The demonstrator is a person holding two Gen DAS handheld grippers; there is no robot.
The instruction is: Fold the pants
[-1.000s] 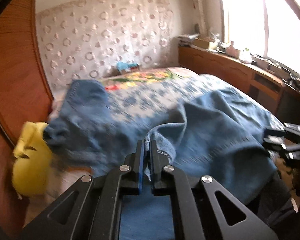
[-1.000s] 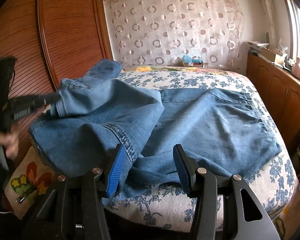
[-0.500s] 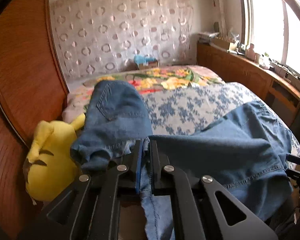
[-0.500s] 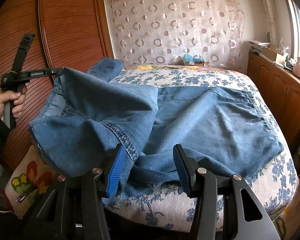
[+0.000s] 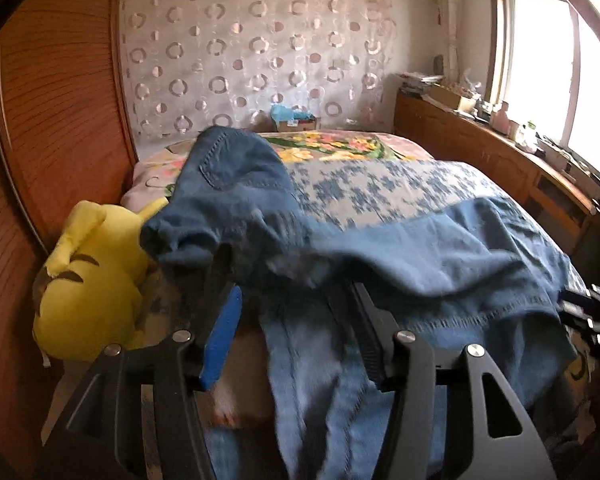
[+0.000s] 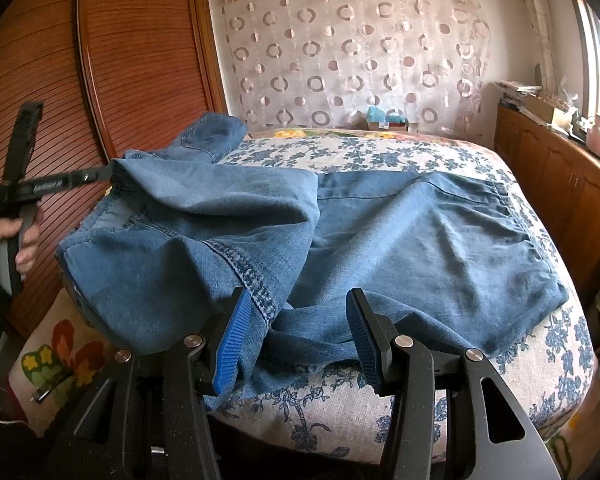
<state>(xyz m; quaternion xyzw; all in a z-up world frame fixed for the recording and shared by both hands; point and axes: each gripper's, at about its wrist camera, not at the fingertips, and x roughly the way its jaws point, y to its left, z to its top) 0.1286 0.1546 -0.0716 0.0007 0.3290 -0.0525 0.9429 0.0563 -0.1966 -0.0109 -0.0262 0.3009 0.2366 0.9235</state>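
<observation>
Left wrist view: left hand-held gripper [image 5: 296, 320], jaws opening, jeans [image 5: 400, 256] draped loose between them, lying crosswise on the bed [image 5: 380, 188].

Right wrist view: right hand-held gripper [image 6: 298, 336] apart, jeans' long axis running left-right, wooden wardrobe [image 6: 140, 60] beside.

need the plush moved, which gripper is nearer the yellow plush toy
Left. The left gripper, jaws opening over the jeans, sits just beside the yellow plush toy; the right gripper is across the bed.
</observation>
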